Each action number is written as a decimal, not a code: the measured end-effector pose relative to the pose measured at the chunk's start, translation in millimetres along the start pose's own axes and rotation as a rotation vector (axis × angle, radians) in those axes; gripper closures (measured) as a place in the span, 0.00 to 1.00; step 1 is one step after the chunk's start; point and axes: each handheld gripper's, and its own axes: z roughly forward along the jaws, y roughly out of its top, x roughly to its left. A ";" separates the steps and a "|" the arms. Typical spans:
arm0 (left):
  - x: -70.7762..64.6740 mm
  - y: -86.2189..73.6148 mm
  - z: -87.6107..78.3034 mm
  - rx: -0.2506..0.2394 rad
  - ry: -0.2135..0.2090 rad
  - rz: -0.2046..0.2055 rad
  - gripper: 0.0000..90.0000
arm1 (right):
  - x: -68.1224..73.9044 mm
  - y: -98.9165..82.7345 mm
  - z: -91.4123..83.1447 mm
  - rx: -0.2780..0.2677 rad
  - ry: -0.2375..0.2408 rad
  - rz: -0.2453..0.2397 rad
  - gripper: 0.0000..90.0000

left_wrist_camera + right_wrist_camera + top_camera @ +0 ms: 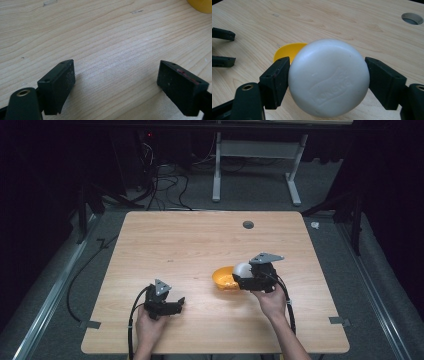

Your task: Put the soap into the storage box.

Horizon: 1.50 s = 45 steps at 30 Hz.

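Observation:
A round white bar of soap (329,77) with a raised imprint sits between the two black jaws of my right gripper (327,80), which is shut on it. In the high view the soap (243,269) hangs just over the right rim of a yellow bowl (223,279) near the table's middle right, carried by that right gripper (246,276). The yellow bowl (287,51) peeks out behind the soap. My left gripper (181,303) rests low at the front left of the table, its jaws (116,85) wide apart, open over bare wood.
The wooden table (190,240) has a round cable hole (248,224) near its far edge. A corner of the yellow bowl (201,5) shows at the top right of the left gripper view. Cables and a white desk frame (255,165) lie on the floor beyond.

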 end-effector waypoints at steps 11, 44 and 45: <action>-0.1 0.0 0.0 0.001 -0.003 0.002 0.17 | 0.7 2.2 18.7 0.044 0.038 0.013 0.27; 0.0 0.0 0.0 0.000 -0.002 0.001 0.17 | 4.4 9.9 40.8 0.105 0.040 0.005 0.27; -0.1 0.0 0.0 0.001 -0.002 0.001 0.17 | 4.8 10.5 40.1 0.104 0.042 0.010 0.27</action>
